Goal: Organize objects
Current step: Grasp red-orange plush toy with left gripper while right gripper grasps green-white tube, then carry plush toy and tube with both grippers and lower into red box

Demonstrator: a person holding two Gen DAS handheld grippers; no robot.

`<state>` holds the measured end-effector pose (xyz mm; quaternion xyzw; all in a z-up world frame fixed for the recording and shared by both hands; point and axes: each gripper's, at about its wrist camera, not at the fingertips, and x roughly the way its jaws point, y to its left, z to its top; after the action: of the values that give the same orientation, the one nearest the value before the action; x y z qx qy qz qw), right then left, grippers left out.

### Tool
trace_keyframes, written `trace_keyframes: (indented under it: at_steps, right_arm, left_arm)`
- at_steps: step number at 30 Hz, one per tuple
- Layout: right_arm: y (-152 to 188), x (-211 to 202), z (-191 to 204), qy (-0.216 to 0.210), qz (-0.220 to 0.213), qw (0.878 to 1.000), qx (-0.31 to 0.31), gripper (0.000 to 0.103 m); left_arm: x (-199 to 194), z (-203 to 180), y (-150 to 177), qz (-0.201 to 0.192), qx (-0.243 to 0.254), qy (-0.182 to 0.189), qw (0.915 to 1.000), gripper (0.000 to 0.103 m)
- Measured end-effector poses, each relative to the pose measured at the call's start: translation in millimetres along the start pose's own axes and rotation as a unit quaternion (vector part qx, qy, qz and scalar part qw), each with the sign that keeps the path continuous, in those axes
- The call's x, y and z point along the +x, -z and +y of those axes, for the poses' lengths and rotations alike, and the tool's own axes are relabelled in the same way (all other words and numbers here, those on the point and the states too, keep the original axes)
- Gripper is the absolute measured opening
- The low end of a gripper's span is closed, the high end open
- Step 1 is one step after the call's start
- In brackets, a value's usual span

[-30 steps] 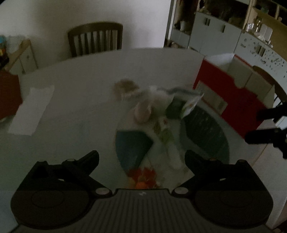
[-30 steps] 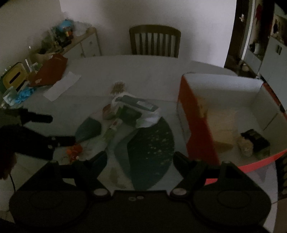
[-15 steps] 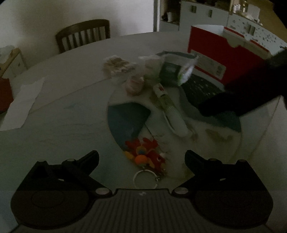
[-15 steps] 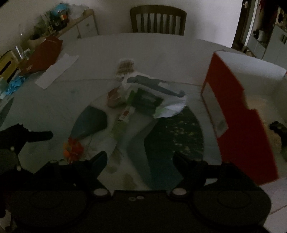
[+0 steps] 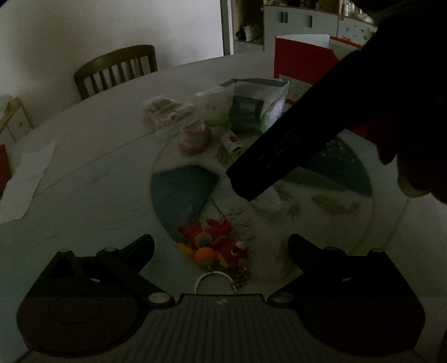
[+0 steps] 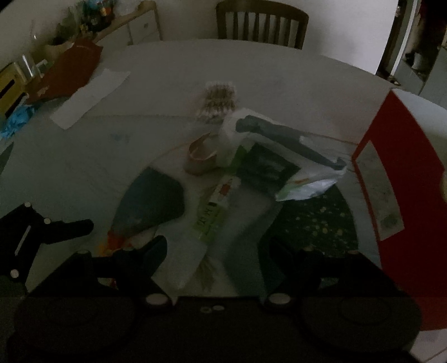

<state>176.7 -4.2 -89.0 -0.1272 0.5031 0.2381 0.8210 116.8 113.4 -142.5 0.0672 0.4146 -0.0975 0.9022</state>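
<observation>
A red and orange plush keychain [image 5: 212, 245] with a metal ring [image 5: 215, 282] lies on the round patterned mat [image 5: 329, 206]. My left gripper [image 5: 220, 245] is open just above it, one finger on each side. A white and green tube [image 6: 215, 212] lies on the same mat, and my right gripper [image 6: 213, 248] is open with the tube's near end between its fingers. In the left wrist view the right gripper's dark body [image 5: 279, 156] hides most of the tube. The red box [image 6: 399, 181] stands at the right.
Behind the tube are a pink cup [image 6: 199, 159], a white and green bag [image 6: 279, 162] and a small packet [image 6: 219, 97]. A paper sheet [image 6: 89, 97] and clutter sit at the table's far left. A wooden chair [image 6: 262, 25] stands behind the table.
Both grippers have come down and closer to the mat. The left one now hangs over the keychain. The right one has swung left over the tube and away from the red box.
</observation>
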Motion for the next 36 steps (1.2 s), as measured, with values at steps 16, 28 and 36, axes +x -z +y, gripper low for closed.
trace_keyframes:
  at_steps: [16,28,36]
  right_arm:
    - [-7.3,9.6,9.5,0.006,0.001,1.0,-0.023,0.055]
    - [0.7,0.8,2.4,-0.001,0.002,1.0,-0.024,0.02]
    - [27.3,-21.1,-18.1,-0.028,0.007,1.0,0.006,0.02]
  left_arm:
    - [-8.3,7.8,1.1,-0.002,-0.027,0.003,0.9996,0.049]
    - [-12.1,10.5,-3.7,0.007,-0.051,0.003,0.9987,0.045]
    - [-15.2,6.0,-6.5,0.012,-0.056,0.011,0.9983,0.041]
